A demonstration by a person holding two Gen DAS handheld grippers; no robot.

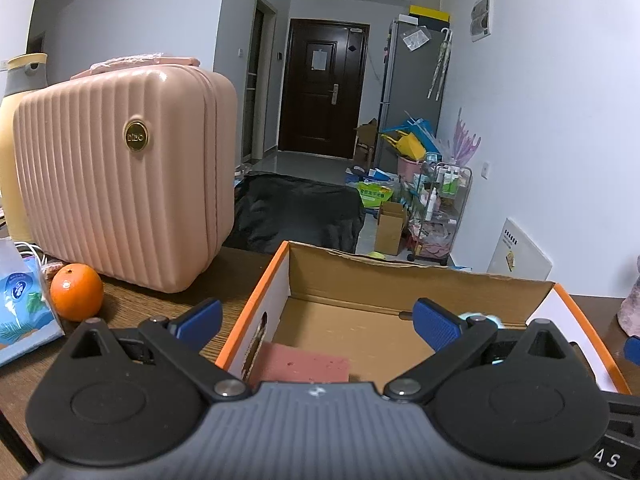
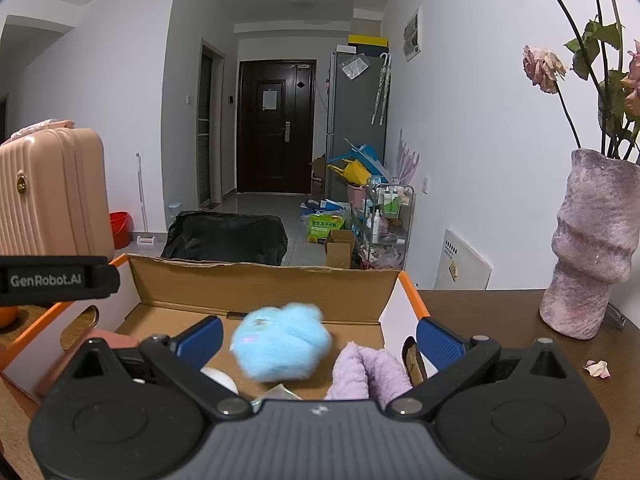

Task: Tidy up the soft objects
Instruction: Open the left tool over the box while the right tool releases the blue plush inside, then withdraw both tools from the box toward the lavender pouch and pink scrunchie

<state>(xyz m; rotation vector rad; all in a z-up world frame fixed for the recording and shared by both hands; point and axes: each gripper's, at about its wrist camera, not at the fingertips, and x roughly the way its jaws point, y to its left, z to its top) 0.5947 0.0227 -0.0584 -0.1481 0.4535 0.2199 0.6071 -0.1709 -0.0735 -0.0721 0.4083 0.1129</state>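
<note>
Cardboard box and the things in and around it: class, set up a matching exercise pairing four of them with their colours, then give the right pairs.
Things:
1. fluffy ball
2. towel
3. sponge block
4. vase

Colours:
A. lilac, folded in the cardboard box
B. mottled pinkish purple, on the table
C. light blue, blurred
D. dusty pink, at the box's near left

Pairs: 1-C, 2-A, 3-D, 4-B

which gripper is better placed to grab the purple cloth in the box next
Right. The purple cloth lies just ahead of the open right gripper, near its right finger. The left gripper, also open, faces the box's other end by the pink sponge.
</note>
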